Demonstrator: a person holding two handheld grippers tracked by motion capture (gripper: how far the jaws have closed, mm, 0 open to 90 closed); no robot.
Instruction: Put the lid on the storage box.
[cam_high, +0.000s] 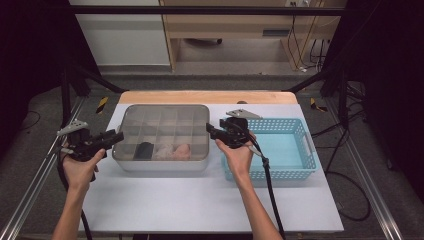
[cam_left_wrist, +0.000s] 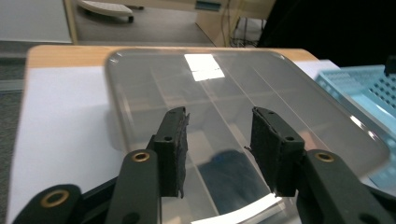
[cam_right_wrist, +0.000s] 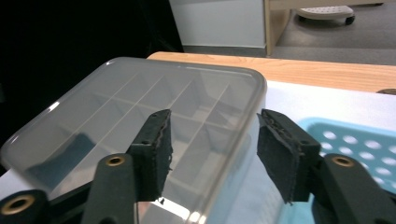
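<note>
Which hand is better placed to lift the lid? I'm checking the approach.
Neither clearly: left tool faces the lidded box at its left edge, right tool at its right edge, both open, likely a two-handed lift.

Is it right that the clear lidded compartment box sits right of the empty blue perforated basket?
No. The clear lidded plastic compartment box sits left of the empty blue perforated plastic basket, not right. The high view shows it.

A light blue perforated basket (cam_high: 290, 147) sits on the white table (cam_high: 200, 200) (wooden strip behind).
</note>
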